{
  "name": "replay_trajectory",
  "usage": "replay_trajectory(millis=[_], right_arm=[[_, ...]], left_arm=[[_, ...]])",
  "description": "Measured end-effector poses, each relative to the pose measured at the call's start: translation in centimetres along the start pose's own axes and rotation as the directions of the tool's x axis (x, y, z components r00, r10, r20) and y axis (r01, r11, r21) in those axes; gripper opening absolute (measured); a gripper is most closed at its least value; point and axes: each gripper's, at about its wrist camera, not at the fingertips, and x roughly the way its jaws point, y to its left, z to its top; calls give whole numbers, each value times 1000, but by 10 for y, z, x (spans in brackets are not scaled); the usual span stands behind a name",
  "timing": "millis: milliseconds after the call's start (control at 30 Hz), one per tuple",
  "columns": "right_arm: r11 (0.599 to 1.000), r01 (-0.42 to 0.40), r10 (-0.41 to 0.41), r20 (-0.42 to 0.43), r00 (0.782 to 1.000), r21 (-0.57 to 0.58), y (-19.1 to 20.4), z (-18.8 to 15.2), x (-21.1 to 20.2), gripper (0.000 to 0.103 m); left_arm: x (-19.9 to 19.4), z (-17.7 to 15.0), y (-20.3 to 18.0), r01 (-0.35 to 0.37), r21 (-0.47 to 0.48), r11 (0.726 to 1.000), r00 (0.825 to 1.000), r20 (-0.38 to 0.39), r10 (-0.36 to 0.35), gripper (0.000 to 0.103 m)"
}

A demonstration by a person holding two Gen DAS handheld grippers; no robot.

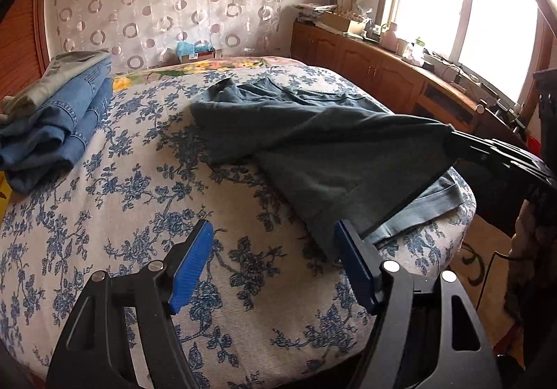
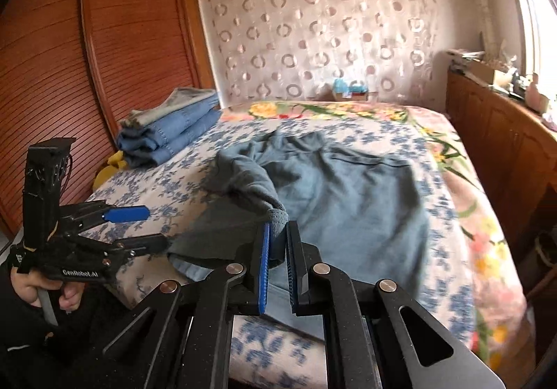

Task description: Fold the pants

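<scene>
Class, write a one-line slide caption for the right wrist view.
Right gripper pinches the hem of the grey-blue pants lying on the floral bed, left gripper open alongside.

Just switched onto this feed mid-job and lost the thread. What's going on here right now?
A person is folding teal pants on a floral bedspread. The right gripper is shut on a pant hem and holds that part up off the bed. The left gripper is open, holding nothing, at the edge of the lifted cloth. The rest of the pants lies spread on the bed. A stack of folded jeans sits off to the side.
</scene>
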Motion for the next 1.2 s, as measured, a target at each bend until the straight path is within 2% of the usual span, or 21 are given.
replay_trajectory(millis=[433, 700, 1200], right_arm=[[997, 74, -74, 29, 997, 24, 1, -8, -25, 9], [992, 112, -113, 11, 994, 50, 0, -21, -31, 9], [982, 141, -127, -119, 985, 122, -10, -34, -16, 9]], left_arm=[[11, 24, -17, 29, 24, 999, 999, 14, -30, 73], [27, 23, -34, 41, 58, 997, 999, -14, -41, 73], [43, 13, -41, 34, 72, 997, 998, -60, -29, 73]])
